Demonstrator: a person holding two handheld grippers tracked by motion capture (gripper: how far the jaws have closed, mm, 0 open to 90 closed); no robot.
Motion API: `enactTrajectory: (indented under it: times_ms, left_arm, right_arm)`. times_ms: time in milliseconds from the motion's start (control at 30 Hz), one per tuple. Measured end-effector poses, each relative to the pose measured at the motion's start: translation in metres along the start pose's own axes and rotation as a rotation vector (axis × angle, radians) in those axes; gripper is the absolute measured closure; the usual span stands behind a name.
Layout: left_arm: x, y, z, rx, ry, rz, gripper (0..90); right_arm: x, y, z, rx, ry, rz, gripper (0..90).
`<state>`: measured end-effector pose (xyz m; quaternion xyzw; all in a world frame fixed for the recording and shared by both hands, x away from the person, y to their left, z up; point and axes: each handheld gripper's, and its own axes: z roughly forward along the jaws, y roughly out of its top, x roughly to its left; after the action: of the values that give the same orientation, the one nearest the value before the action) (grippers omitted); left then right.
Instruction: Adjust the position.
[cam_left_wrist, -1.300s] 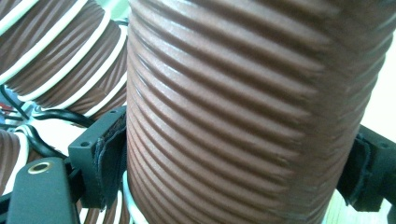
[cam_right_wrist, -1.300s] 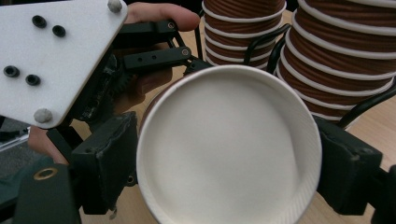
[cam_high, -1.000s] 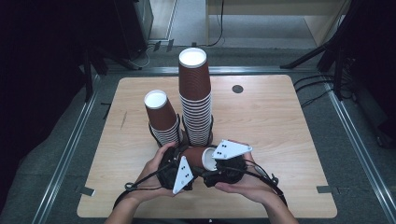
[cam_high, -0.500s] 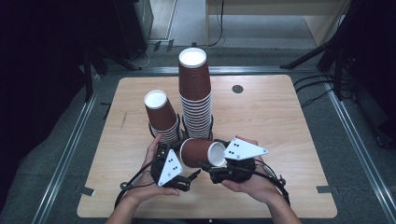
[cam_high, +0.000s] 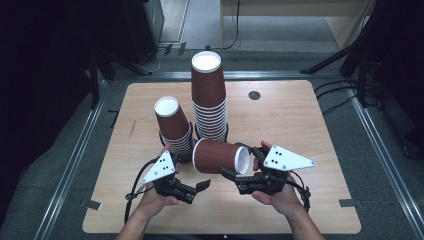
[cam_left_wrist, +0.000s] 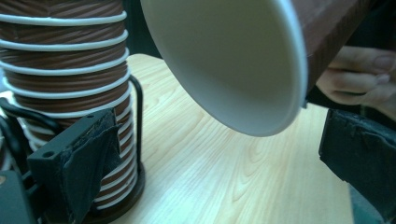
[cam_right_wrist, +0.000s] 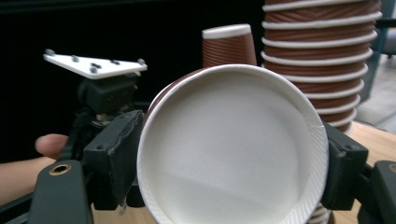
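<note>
Brown paper cup (cam_high: 220, 156) sideways, held above table.

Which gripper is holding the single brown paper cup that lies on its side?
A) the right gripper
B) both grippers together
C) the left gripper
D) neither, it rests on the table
A: the right gripper clamps the single cup at its white end, while the left gripper stands open beside it.

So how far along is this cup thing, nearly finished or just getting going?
Looks early. Done: one cup is off the stacks and lies sideways in the right claw, pressed at its rim. In hand: the left claw has just opened and grips nothing, so the cup is in the right claw alone. Left: the cup isn't set down anywhere yet, and the tall stack and short stack remain on the table.
</note>
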<state>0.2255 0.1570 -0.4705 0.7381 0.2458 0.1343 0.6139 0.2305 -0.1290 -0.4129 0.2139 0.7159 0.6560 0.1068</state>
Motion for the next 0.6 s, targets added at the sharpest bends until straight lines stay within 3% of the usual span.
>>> enactTrajectory:
  times_ms: [233, 300, 400, 467, 600]
  left_arm:
    - [-0.002, 0.003, -0.002, -0.01, -0.023, -0.007, 0.0]
    - [-0.002, 0.006, -0.004, -0.038, -0.059, -0.033, 0.0]
    - [-0.002, 0.009, -0.005, -0.058, -0.084, -0.049, 0.0]
    - [-0.002, 0.013, -0.009, -0.082, -0.131, -0.061, 0.0]
    - [-0.004, 0.016, -0.011, -0.079, -0.154, -0.049, 0.0]
  right_arm:
    - [-0.006, 0.002, -0.005, -0.072, 0.096, 0.043, 21.1]
    - [-0.012, 0.002, -0.008, -0.089, 0.14, 0.078, 21.1]
    - [-0.013, 0.001, -0.009, -0.087, 0.176, 0.086, 21.1]
    - [-0.013, 0.0, -0.008, -0.089, 0.204, 0.089, 21.1]
    - [-0.013, 0.0, -0.006, -0.088, 0.229, 0.099, 21.0]
